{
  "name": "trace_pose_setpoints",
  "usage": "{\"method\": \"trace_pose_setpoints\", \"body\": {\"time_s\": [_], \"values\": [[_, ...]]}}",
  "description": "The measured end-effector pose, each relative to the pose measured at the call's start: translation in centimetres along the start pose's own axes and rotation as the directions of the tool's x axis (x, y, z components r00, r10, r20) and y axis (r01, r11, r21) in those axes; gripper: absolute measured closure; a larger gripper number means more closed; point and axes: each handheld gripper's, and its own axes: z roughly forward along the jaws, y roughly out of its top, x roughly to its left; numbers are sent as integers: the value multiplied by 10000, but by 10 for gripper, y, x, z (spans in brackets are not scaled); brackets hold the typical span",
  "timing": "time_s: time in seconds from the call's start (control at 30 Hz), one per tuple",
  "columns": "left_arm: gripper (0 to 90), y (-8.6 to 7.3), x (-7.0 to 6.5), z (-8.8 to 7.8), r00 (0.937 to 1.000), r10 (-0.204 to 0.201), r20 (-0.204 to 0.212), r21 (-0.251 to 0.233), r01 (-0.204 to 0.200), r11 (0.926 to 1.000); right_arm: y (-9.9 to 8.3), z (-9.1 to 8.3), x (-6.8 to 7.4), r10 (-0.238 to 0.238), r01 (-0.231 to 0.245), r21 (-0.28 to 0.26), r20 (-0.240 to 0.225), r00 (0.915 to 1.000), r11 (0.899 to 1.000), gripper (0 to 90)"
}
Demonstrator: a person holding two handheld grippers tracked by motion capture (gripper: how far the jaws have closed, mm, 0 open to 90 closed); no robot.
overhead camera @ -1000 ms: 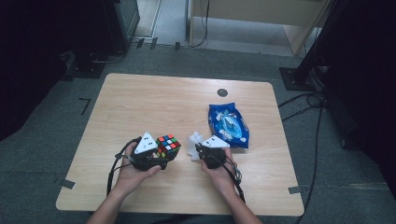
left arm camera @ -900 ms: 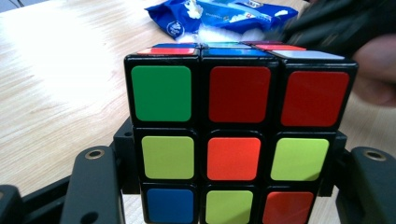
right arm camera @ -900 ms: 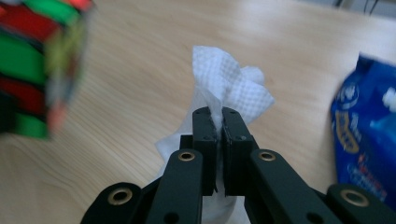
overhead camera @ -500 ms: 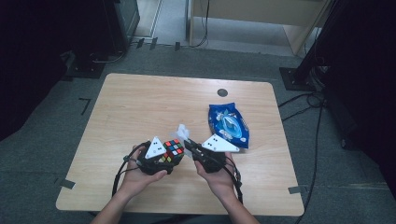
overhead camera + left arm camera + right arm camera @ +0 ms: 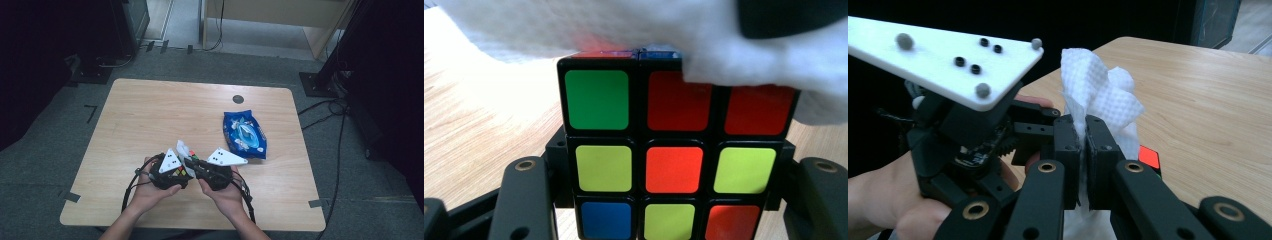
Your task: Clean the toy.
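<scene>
The wiping of the puzzle cube (image 5: 671, 160) is judged to be under way rather than finished: the white wipe (image 5: 1100, 95) is lying over the cube's top edge and covering part of its upper right squares, while most of the facing side is showing bare. How much of the cube has been cleaned cannot be told; the lower rows and the hidden faces probably remain.

The cube is sitting at the near middle of the surface (image 5: 150, 107), raised slightly in the left gripper (image 5: 169, 176), whose jaws are clamping it from both sides. The right gripper (image 5: 1083, 150) is pressing in from the right, its jaws closed narrowly and pinching a bunched fold of the wipe.

The cube is hard glossy plastic, a black frame with rounded square stickers in green, red, orange, yellow-green and blue. The wipe is soft, with a fine dimpled weave, and is crumpling into loose peaks above the jaws. The surface is pale wood grain with rounded corners. To the right, well apart from the hands, a blue wipe packet (image 5: 244, 134) is lying flat, shiny and slightly wrinkled.
</scene>
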Motion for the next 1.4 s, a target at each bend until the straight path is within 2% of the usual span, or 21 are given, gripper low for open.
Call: {"method": "trace_pose_setpoints", "body": {"time_s": [0.33,0.73,0.87,1.03,1.13,1.27,1.4], "values": [[339,1,-5,0,9994,349,57,1,-349,9994,-6,3,-16,269,-273,113,378,9989,9996,862],[339,3,-3,-4,9995,309,118,-159,-307,9994,-17,4,-46,774,-825,329,1342,9879,9960,866],[339,2,0,-4,9998,206,86,-124,-205,9997,-16,0,-52,1038,-1078,209,1424,9844,9940,868],[339,1,0,-1,9998,187,-9,44,-187,9998,-4,-9,-41,847,-829,-212,1109,9902,9963,868],[339,1,-2,0,9997,258,-34,85,-258,9996,4,-12,-26,738,-714,-367,679,9950,9968,868],[339,1,-4,1,9996,289,-25,128,-288,9995,7,-10,-13,646,-641,-367,112,9978,9973,867],[339,2,-6,1,9994,334,4,95,-334,9994,5,-6,-8,738,-741,-218,-122,9972,9970,867]]}}
